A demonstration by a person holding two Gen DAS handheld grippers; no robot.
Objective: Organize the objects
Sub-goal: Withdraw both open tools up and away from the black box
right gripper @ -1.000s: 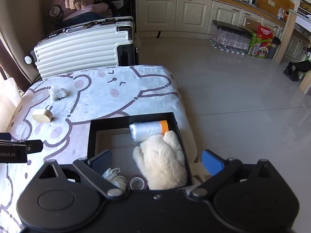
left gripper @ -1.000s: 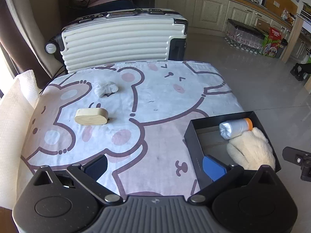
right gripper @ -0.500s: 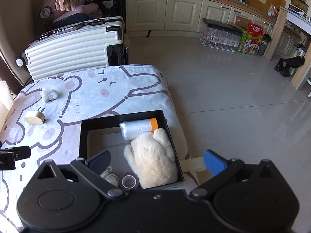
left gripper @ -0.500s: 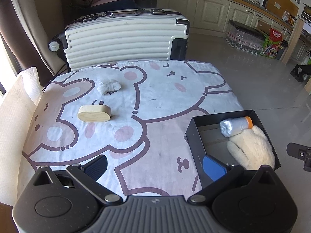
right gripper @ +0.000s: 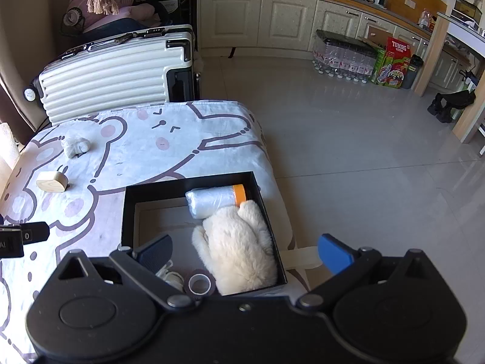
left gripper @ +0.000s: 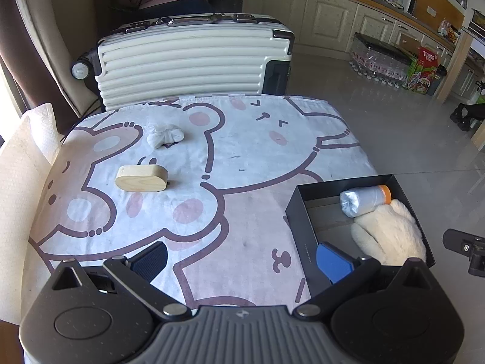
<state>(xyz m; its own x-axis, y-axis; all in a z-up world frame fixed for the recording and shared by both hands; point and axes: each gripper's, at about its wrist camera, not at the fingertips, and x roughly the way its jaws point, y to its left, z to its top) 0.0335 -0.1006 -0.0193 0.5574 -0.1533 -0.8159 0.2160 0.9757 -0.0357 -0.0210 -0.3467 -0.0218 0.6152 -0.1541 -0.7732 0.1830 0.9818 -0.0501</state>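
A black box (right gripper: 127,212) (left gripper: 295,212) sits at the table's right edge. It holds a fluffy white mitten (right gripper: 236,242) (left gripper: 391,236), a plastic roll with an orange end (right gripper: 215,200) (left gripper: 363,201), a tape ring (right gripper: 198,283) and a white cord bundle (right gripper: 169,274). On the bear-print cloth lie an oval wooden block (left gripper: 141,178) (right gripper: 52,181) and a crumpled white cloth (left gripper: 165,135) (right gripper: 75,145). My left gripper (left gripper: 242,261) hangs open above the table's near part. My right gripper (right gripper: 245,253) is open over the box's near end.
A white ribbed suitcase (left gripper: 194,60) lies just beyond the table's far edge. A white towel (left gripper: 21,166) covers something at the left. Tiled floor (right gripper: 363,151) stretches to the right, with water bottle packs (right gripper: 342,56) and kitchen cabinets (right gripper: 272,21) at the back.
Both grippers have drawn slightly back and up, so the table and box look a bit further away. The jaws stay open and no object has moved.
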